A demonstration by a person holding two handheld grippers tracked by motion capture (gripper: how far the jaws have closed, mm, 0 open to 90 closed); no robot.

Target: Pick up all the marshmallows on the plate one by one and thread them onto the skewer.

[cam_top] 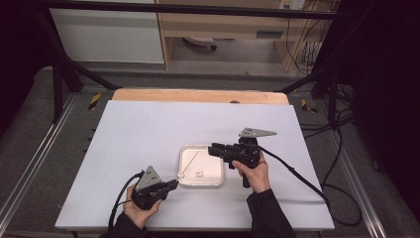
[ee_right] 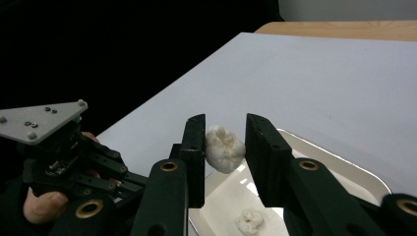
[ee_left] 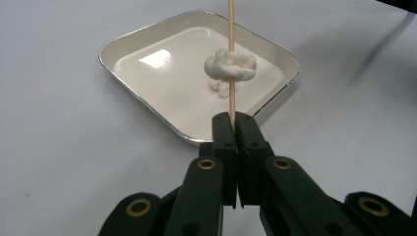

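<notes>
Two white lumps are already accounted for and a third waits, which puts this job of threading soft pieces onto a skewer somewhere in its middle, by my reading. The landmark is the shallow cream tray point(cam_top: 214, 182) on the white table point(cam_top: 148, 129). At the tray's near left corner, the left gripper point(ee_left: 235, 123) has its jaws pressed together on the butt of a thin wooden skewer point(ee_left: 230, 93), which slants out over the tray. One puffy, folded lump, the skewered piece point(ee_left: 230, 65), sits on the stick above the tray's floor, and in the high view it shows as a white dot point(cam_top: 181, 174) just at the tray's left rim. Over the tray's right side, the right gripper point(ee_right: 225, 147) carries the held piece point(ee_right: 224, 149); its left jaw touches the lump, while a sliver of gap seems to show on the other side, so the hold looks light rather than a squeeze. That piece is chalk white, knobbly and creased like a small dumpling or marshmallow, likely to dent under pressure. Lying on the tray's floor directly beneath it is the loose piece point(ee_right: 249, 221), similar in look. The next move, as I judge it, calls for bringing the held piece to the free tip of the skewer, lining its middle up with the point, and pushing along the stick's axis while the left gripper keeps the stick from swinging.
</notes>
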